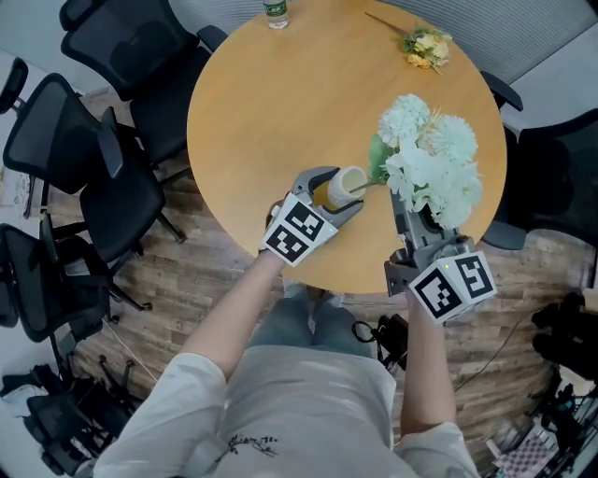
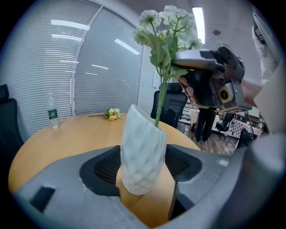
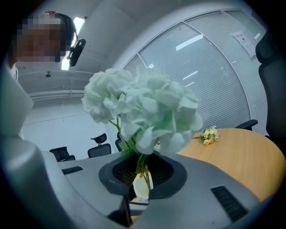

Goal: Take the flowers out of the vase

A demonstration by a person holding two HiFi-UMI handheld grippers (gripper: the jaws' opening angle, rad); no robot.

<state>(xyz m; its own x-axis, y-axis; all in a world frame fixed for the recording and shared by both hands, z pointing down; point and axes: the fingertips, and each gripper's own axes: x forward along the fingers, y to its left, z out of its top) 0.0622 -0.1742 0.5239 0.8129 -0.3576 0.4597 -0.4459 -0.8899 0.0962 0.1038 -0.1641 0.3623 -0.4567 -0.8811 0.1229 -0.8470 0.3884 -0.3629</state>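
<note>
A white textured vase stands on the round wooden table, and my left gripper is shut on its body; from above the vase shows between the jaws of my left gripper. A bunch of white flowers on green stems is lifted above the vase, the stem ends still inside its mouth. My right gripper is shut on the stems just under the white flowers. In the left gripper view the white flowers rise from the vase with my right gripper clamped on them.
A small yellow flower bunch lies at the table's far side, and a water bottle stands at its far edge. Black office chairs crowd the left side, another chair at the right. Window blinds lie beyond.
</note>
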